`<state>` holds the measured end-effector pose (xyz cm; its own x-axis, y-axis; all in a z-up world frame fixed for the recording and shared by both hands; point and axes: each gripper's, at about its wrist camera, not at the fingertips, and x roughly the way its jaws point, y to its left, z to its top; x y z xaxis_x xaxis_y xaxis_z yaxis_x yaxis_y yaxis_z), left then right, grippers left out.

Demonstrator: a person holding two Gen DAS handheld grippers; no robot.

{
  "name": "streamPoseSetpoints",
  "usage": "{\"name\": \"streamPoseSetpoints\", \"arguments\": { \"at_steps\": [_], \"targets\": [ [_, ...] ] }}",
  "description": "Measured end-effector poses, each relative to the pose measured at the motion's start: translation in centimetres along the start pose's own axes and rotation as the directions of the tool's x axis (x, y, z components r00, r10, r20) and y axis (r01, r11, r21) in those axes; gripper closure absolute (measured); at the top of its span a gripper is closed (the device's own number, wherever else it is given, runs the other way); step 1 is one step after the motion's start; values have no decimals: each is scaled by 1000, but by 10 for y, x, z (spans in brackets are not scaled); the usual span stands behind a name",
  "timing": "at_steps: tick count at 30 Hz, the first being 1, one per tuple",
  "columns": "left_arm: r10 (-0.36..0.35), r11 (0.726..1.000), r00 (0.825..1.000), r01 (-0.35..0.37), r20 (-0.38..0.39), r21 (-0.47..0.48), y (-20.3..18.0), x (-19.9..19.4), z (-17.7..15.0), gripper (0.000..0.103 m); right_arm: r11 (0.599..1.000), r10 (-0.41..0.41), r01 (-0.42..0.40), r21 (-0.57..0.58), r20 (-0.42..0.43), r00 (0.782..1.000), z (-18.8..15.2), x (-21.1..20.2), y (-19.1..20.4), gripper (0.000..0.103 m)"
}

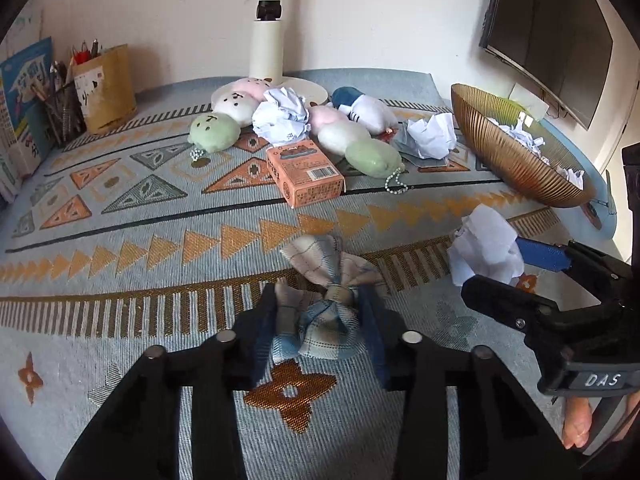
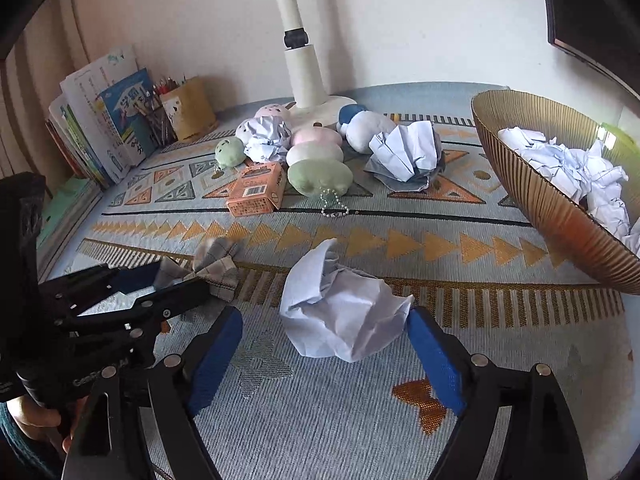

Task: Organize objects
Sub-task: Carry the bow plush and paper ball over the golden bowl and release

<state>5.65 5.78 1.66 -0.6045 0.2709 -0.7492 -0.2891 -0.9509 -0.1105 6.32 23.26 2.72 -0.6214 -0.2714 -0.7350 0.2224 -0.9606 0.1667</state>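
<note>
A plaid fabric bow (image 1: 324, 300) lies on the patterned cloth between the jaws of my left gripper (image 1: 320, 312), which press its sides; it also shows in the right wrist view (image 2: 216, 268). A crumpled white paper ball (image 2: 340, 316) sits between the blue pads (image 2: 436, 352) of my right gripper (image 2: 324, 340), which stand wide around it; the right pad touches the paper. The paper (image 1: 484, 248) and right gripper (image 1: 492, 268) also show in the left wrist view. A ribbed gold bowl (image 2: 536, 200) holds more crumpled paper.
Plush toys (image 1: 216, 130), two more paper balls (image 1: 280, 116) and an orange box (image 1: 306, 172) crowd the back middle by a lamp base (image 1: 304, 88). A pen holder (image 1: 104, 88) and books (image 2: 108, 120) stand at the back left. The gold bowl (image 1: 504, 152) is at the right.
</note>
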Motion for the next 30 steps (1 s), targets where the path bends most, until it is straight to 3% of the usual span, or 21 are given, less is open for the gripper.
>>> {"name": "streamPoseSetpoints", "arguments": {
  "at_steps": [1,2,4,8,10,13,18,21,23,27,30],
  "targets": [
    [6,1000,1000,-6,24,-6,0,-3,0,80,1000,0,0,1,5,1000,0,-1,0,44],
    [18,1000,999,-17,43,-15,1,-7,0,83,1000,12,-12,-2,1,1000,0,0,1,46],
    [14,999,998,-11,68,-38,6,-12,0,86,999,49,-49,-23,6,999,-1,-1,5,46],
    [-10,999,991,17,132,-52,7,-25,-1,86,997,53,-49,-63,65,996,-2,-14,13,46],
    [-33,996,990,44,138,-75,6,-29,-1,86,997,75,-71,-43,94,993,-3,-25,9,46],
    [-18,997,990,28,143,-70,0,-35,-2,86,992,123,-126,17,109,986,-6,-37,-5,46],
    [-62,996,979,72,196,-45,-19,-59,12,86,992,68,-82,91,152,986,-9,-66,-38,46],
    [-133,991,963,133,235,15,-47,-71,36,86,991,-8,-16,130,188,982,1,-93,-59,46],
    [-177,984,950,167,256,62,-71,-74,58,86,985,-82,44,168,230,970,17,-119,-76,46],
    [-307,951,908,281,285,131,-120,-69,105,86,959,-158,61,277,342,926,49,-165,-115,45],
    [-364,930,892,335,267,149,-151,-47,129,86,926,-239,111,361,334,912,66,-172,-142,45]
  ]
}}
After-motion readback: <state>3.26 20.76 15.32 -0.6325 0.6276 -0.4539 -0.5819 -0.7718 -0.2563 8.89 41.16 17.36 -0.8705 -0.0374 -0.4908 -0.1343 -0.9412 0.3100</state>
